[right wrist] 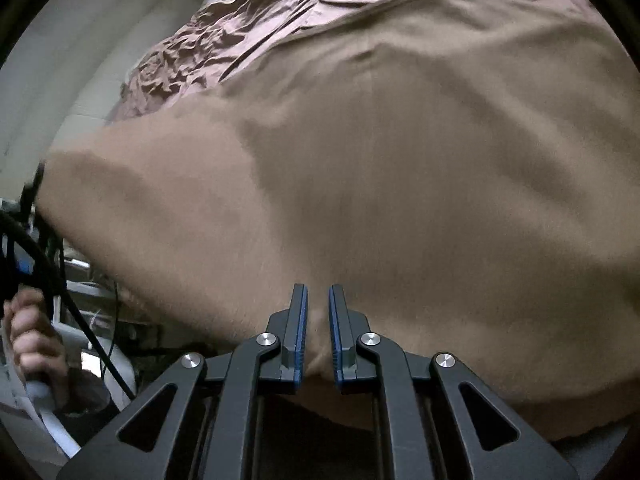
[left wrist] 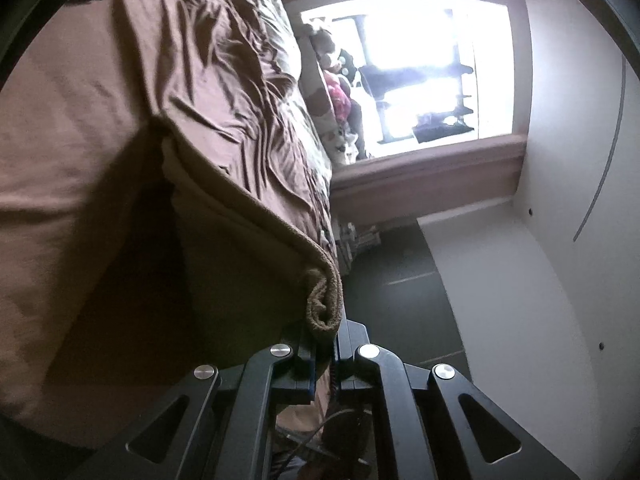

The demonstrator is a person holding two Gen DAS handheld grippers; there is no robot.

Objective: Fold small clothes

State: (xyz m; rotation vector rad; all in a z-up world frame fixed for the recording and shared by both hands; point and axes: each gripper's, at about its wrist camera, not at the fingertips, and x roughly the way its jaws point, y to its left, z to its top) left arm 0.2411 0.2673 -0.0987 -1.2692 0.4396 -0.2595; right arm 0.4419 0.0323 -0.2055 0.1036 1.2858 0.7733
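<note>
Partly blurred, tan garment (right wrist: 400, 168) fills view, left gripper (left wrist: 325, 336) clamping its hem, right gripper (right wrist: 318, 328) fingers narrow around a fold, bed (left wrist: 224, 40) mostly hidden.

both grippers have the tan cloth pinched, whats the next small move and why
Probably carry the held edge across and lower it onto the rest of the tan garment. The left gripper clamps a bunched hem and the right gripper pinches a fold, so the cloth hangs lifted above the wrinkled bedsheet, mid-fold.

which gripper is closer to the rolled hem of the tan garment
Left. The left gripper has its fingers clamped on the rolled hem. The right gripper pinches a plain stretch of the tan garment; no rolled hem shows in its view.
</note>
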